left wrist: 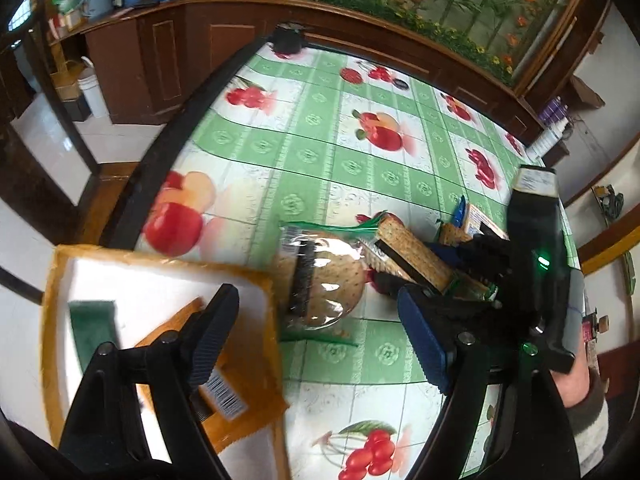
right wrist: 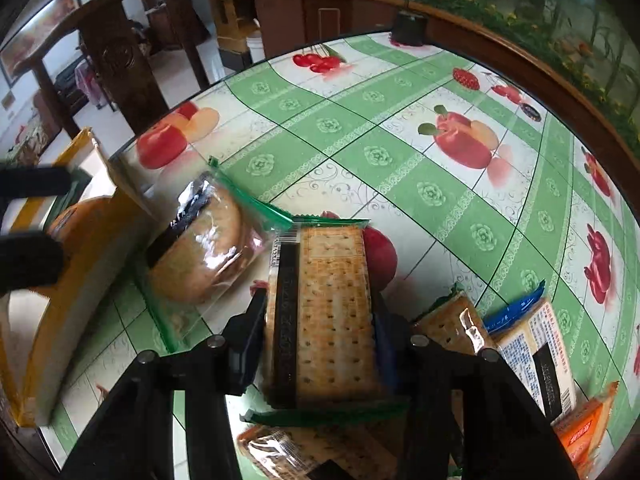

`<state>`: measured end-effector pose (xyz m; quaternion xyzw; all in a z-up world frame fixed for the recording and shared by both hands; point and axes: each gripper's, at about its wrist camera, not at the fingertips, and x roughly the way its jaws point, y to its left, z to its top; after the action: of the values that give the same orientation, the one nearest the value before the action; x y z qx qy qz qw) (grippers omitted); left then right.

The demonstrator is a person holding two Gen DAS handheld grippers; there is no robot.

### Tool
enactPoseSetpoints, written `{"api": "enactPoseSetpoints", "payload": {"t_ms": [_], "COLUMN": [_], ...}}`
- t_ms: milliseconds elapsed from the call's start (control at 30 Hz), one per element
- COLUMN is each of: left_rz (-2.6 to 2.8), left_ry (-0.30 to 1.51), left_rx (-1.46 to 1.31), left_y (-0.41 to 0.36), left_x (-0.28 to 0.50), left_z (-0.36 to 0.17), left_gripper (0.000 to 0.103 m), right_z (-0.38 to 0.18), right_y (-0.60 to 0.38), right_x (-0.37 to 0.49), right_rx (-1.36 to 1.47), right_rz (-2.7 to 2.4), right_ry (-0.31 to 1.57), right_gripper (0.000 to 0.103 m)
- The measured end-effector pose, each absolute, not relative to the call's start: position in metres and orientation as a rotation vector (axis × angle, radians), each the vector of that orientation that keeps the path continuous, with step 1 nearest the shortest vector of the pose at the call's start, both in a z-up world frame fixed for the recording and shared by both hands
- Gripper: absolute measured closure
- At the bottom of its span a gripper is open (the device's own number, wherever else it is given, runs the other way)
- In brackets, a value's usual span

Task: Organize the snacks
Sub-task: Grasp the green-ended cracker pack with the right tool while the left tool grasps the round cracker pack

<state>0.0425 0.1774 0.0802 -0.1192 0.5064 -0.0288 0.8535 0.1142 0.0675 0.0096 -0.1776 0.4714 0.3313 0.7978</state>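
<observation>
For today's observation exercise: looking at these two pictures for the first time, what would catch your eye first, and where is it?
First, the right claw shut on a rectangular cracker pack, low in the middle of the right wrist view. Beside it, to the left, lies a clear bag of round biscuits on the fruit-print tablecloth. In the left wrist view, the open left claw hangs over an orange-rimmed box at the table's edge.

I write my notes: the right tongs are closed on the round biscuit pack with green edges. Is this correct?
Not quite. The right tongs are closed, but on the rectangular cracker pack. The round biscuit pack lies free on the table to the left of it, as the right wrist view shows.
</observation>
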Motion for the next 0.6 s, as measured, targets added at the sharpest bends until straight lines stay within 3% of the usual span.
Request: {"api": "enactPoseSetpoints", "payload": {"t_ms": [400, 600], "left_rz": [-0.115, -0.06], "left_ry": [1.092, 1.188], "left_rx": [-0.097, -0.054], "left_y": [0.137, 0.143], "left_x": [0.082, 0.097], "left_z": [0.066, 0.041], "left_gripper": [0.017, 0.017], "right_z": [0.019, 0.018], "right_y": [0.006, 0.009], "right_x": [0.1, 0.101], "right_rx": [-0.248, -0.231], "right_rz": [0.658, 0.67], "right_ry": [1.022, 1.022], "right_gripper": [0.056, 0.056]}}
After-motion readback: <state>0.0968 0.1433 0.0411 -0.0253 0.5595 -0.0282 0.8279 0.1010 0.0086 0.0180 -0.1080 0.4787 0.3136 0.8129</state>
